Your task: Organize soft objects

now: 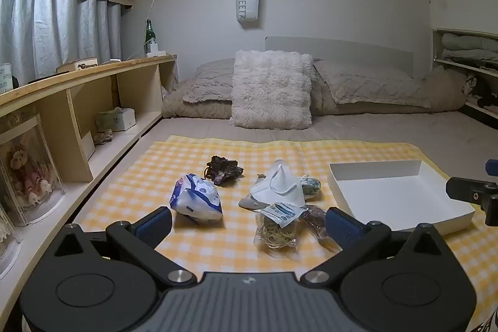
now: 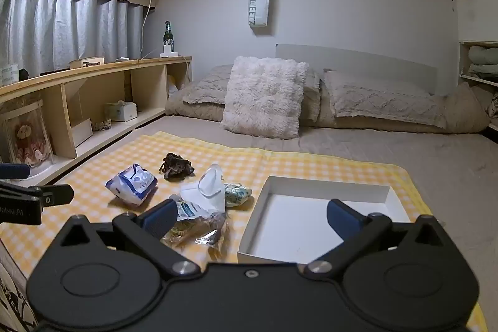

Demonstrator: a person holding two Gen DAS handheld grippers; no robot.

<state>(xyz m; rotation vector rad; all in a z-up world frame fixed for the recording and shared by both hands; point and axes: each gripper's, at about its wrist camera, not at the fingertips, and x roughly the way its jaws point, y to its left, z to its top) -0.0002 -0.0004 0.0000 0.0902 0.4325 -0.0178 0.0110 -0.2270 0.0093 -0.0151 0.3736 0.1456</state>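
Both tools hover with jaws spread wide and nothing between them: left tool (image 1: 249, 221), right tool (image 2: 251, 218). On the yellow checked cloth (image 1: 193, 241) lie a crinkled tissue pack (image 1: 196, 198), a dark crocheted lump (image 1: 224, 169), a folded white face mask (image 1: 278, 187), and perhaps rubber bands in a clear bag (image 1: 275, 234). The white cardboard tray (image 2: 311, 226) sits beside them, before a shaggy pillow (image 2: 264, 95).

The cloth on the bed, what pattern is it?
The cloth has yellow and white checks, clearest in the right wrist view.
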